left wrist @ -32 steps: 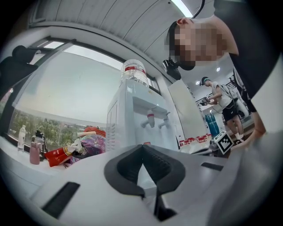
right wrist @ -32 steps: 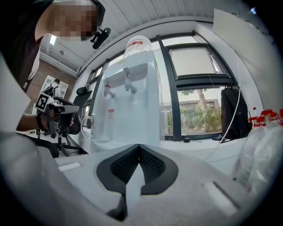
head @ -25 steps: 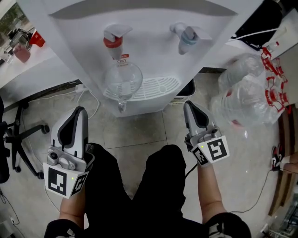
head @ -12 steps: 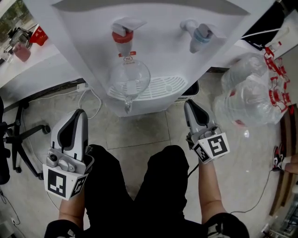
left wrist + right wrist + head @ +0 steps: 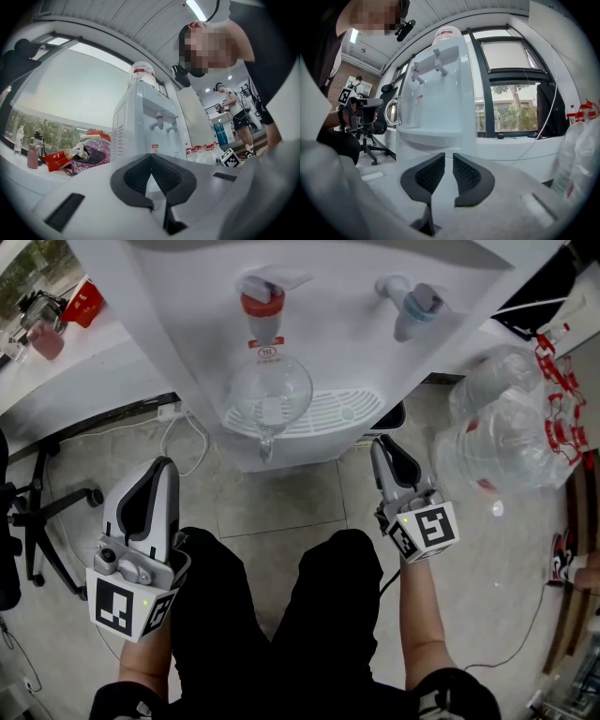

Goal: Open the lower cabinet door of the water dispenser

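The white water dispenser (image 5: 356, 296) stands in front of me, with a red tap (image 5: 262, 301), a blue tap (image 5: 417, 301) and a glass jug (image 5: 270, 390) on its drip tray (image 5: 328, 413). In the head view the tray's overhang hides the lower cabinet door. My right gripper (image 5: 380, 444) hovers just right of the tray's front. Its jaws have just been opening, and a narrow gap with nothing in it shows in the right gripper view (image 5: 449, 157). My left gripper (image 5: 159, 465) hangs further back on the left, its pads meeting at the tips (image 5: 151, 157), empty.
Large clear water bottles (image 5: 506, 427) with red caps lie on the floor at the right. An office chair (image 5: 28, 512) stands at the far left, and a cable (image 5: 178, 442) runs over the tiles by the dispenser's left side. My black-clad legs (image 5: 281, 615) fill the lower middle.
The dispenser now sits lower and closer in the head view. My right gripper has edged slightly toward the dispenser's foot. The left gripper has kept its place.
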